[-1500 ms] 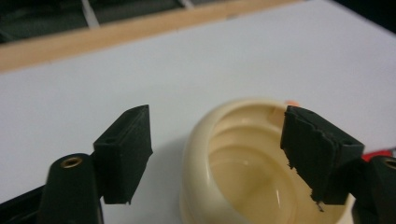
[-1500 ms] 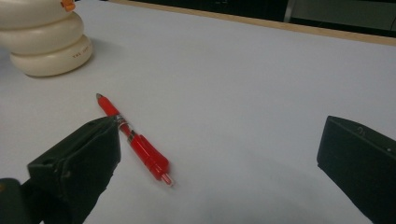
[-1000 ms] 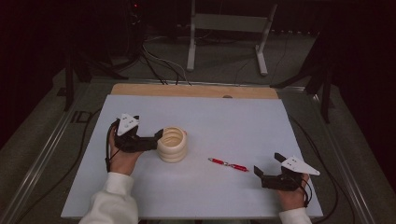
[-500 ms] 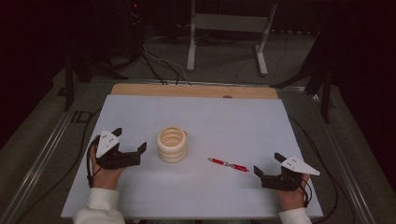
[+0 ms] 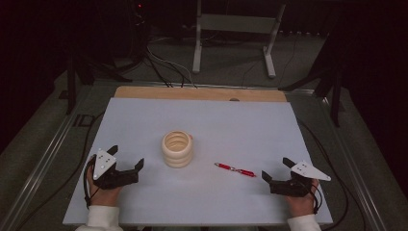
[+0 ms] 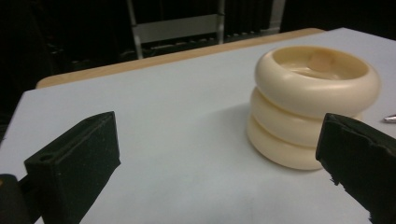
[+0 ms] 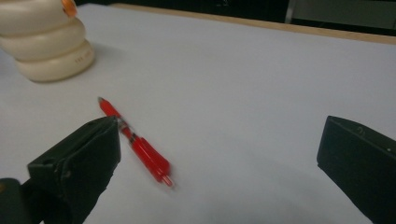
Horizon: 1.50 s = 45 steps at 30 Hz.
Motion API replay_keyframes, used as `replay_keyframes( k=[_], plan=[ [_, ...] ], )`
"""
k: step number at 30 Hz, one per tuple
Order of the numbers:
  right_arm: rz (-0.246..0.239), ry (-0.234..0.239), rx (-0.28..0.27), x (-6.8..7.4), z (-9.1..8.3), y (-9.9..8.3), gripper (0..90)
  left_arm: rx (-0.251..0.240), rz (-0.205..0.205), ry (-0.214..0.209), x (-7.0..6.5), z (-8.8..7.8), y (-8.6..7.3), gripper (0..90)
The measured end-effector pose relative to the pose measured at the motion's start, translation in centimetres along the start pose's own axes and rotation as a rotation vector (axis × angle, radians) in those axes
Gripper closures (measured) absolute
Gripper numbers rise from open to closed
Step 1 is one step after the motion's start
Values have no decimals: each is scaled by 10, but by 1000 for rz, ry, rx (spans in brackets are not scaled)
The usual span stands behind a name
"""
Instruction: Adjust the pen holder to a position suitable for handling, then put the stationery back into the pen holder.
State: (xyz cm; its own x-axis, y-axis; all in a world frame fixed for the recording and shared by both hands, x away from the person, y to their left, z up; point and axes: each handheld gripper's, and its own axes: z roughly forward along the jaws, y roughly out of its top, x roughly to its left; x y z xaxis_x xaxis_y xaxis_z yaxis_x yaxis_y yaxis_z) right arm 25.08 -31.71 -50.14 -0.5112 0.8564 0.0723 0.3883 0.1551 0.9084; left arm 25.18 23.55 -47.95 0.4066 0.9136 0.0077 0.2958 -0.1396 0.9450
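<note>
A cream ribbed holder (image 5: 177, 149), shaped like three stacked rings with a hollow top, stands upright mid-table. A red pen (image 5: 235, 169) lies flat to its right. My left gripper (image 5: 126, 158) rests near the front left, open and holding nothing, a short way left of the holder. In the left gripper view the holder (image 6: 313, 102) stands beyond the gap of that gripper (image 6: 217, 140), toward the right jaw. My right gripper (image 5: 276, 168) sits open at the front right, just right of the pen. In the right gripper view the pen (image 7: 140, 147) lies by the left jaw of that gripper (image 7: 219, 140), with the holder (image 7: 46, 42) farther off.
The table is a pale board (image 5: 250, 125) with a wooden strip (image 5: 202, 94) along its far edge. Cables (image 5: 163, 72) and a metal stand (image 5: 233, 29) sit on the dark floor beyond. A metal rail (image 5: 43, 154) runs along the left side.
My left gripper has let go of the holder and drawn back toward the near left of the table. The holder, pen and right gripper have stayed put.
</note>
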Motion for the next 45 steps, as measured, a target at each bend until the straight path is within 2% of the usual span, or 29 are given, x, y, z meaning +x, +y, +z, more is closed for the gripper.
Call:
replay_keyframes(
  k=[5, 11, 13, 16, 22, 27, 29, 37, 45],
  plan=[
    [0, 7, -22, -1, -1, 0, 0, -4, -23, 12, 2, 2, -5, 3],
    [-22, 10, -37, -1, -3, 6, 0, -4, -13, 21, 0, 1, -6, 3],
    [-34, 22, -53, -1, -5, 13, 0, 16, -18, 20, 2, 1, -5, 3],
    [-35, 30, -63, -4, -5, 22, 0, 22, -20, 21, 4, 1, -4, 3],
    [-33, 44, -49, -9, -2, 36, 0, 34, -23, 20, 4, 3, -6, 4],
    [-38, 99, -15, -12, 6, 53, 0, 20, -22, 36, 4, 2, -8, 8],
    [-53, 126, 18, -10, 12, 60, 0, 21, -27, 41, 4, 3, -9, 7],
    [-91, 148, 68, -3, 24, 75, 0, 26, -26, 46, 5, 3, -10, 7],
    [-156, 173, 156, 9, 44, 92, 0, 28, -25, 53, 4, 2, -11, 7]
  ],
)
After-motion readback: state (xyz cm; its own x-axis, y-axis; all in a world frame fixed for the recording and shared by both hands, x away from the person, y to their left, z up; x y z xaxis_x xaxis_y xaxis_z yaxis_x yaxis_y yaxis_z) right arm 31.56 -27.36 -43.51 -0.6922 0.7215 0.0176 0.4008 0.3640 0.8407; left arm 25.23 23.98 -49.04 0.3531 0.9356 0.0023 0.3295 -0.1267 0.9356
